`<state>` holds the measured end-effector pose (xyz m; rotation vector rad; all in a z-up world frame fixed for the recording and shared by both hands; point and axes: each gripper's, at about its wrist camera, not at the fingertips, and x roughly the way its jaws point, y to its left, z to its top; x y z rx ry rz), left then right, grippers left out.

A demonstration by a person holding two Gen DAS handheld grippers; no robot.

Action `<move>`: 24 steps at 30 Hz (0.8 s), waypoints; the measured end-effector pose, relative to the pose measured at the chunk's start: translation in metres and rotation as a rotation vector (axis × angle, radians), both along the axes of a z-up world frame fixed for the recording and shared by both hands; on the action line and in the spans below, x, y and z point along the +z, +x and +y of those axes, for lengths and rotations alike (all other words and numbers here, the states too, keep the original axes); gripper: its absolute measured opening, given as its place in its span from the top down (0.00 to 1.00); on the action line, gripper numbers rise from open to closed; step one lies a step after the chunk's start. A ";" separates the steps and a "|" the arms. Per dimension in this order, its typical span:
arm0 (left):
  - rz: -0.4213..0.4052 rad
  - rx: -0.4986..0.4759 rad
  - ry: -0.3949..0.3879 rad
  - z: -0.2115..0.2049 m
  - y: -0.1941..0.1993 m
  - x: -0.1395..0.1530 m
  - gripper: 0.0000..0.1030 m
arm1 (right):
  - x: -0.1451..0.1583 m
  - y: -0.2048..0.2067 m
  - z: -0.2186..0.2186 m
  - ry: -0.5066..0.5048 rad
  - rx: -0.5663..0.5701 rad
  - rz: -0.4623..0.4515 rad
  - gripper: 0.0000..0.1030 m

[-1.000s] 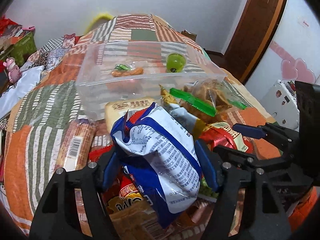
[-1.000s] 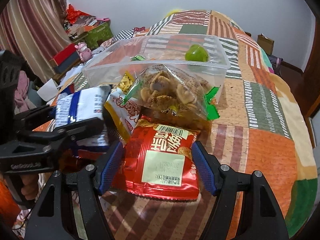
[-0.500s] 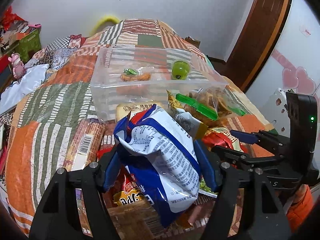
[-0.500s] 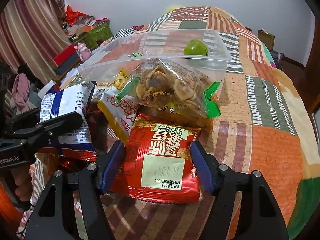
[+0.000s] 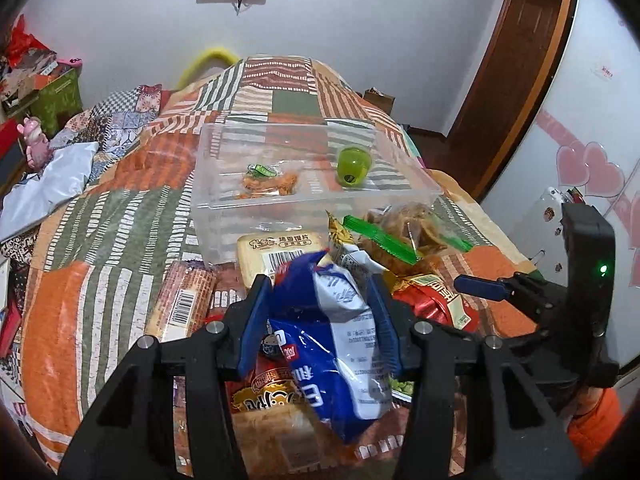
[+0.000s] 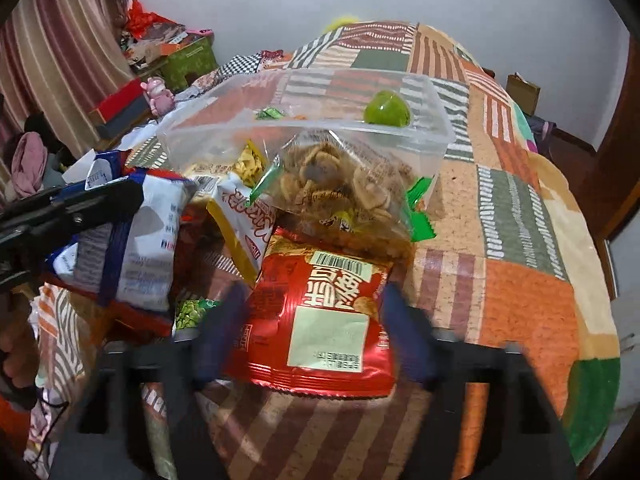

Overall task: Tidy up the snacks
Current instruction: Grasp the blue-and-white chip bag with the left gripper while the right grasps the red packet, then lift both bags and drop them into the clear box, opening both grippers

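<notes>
Right gripper [image 6: 316, 332] — my view of its fingers is motion-blurred as the jaws open. Blue-and-white bag [image 5: 336, 344] between my left gripper [image 5: 320, 320] pads hides the packets beneath — labels unreadable.

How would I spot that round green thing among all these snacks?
Find the clear plastic box on the patchwork bedspread. Inside, at its right end, sits the smooth lime-green plastic ball. It is the only round item; its neighbour is a flat orange snack packet.
</notes>
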<state>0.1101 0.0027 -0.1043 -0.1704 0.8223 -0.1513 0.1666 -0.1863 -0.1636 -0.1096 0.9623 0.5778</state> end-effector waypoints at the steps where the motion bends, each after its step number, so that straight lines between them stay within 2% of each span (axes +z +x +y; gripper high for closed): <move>1: 0.002 0.002 0.011 0.000 0.000 -0.001 0.53 | -0.003 0.001 0.001 -0.005 0.003 0.011 0.25; 4: 0.017 -0.003 0.010 0.000 0.001 -0.006 0.53 | -0.012 0.006 -0.001 0.023 -0.012 0.054 0.23; 6: 0.037 -0.010 0.016 -0.001 0.002 -0.011 0.47 | -0.014 0.011 -0.006 0.056 -0.022 0.074 0.22; 8: 0.058 -0.007 0.022 -0.002 0.004 -0.016 0.25 | -0.014 0.012 -0.007 0.068 -0.024 0.080 0.23; 10: 0.072 -0.014 0.008 -0.004 0.006 -0.021 0.19 | -0.014 0.010 -0.008 0.073 -0.019 0.072 0.26; 18: 0.132 -0.064 0.058 -0.024 0.014 -0.044 0.20 | -0.014 0.005 -0.012 0.081 -0.019 0.051 0.33; 20: 0.113 -0.058 0.100 -0.028 0.012 -0.045 0.32 | -0.013 0.004 -0.015 0.083 -0.021 0.048 0.34; 24: 0.087 -0.078 0.116 -0.031 0.007 -0.043 0.38 | -0.011 0.002 -0.018 0.086 -0.025 0.043 0.36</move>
